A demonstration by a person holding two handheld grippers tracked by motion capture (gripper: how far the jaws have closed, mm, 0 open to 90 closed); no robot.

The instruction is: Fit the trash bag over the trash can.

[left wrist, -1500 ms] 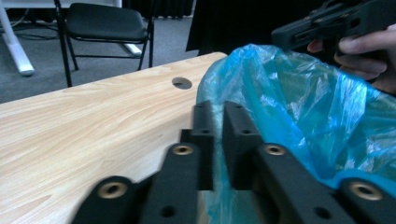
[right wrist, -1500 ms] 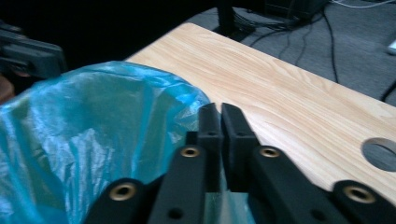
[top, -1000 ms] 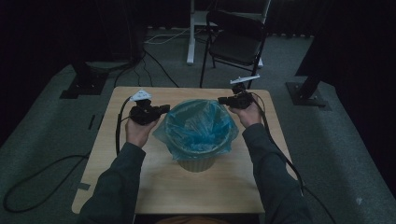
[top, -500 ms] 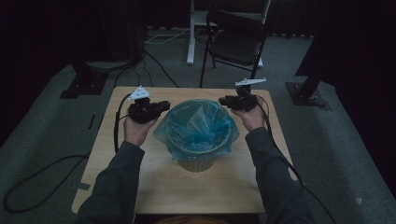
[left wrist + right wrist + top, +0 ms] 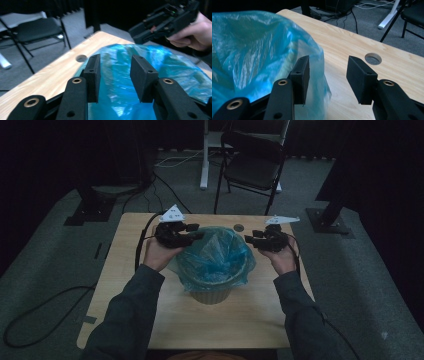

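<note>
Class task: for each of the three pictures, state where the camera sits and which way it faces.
High view: above the person's side, facing forward and down on the wooden table; both forearms show.
Left gripper view: on the left gripper, facing the blue plastic bin liner.
Right gripper view: on the right gripper, facing liner and table.
All share the liner.

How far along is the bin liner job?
Done: the blue bag lines the bin, its edge folded over the rim. In hand: nothing; the left gripper and right gripper have just been opening, with no plastic pinched. Left: perhaps smoothing the raised far edge.
</note>
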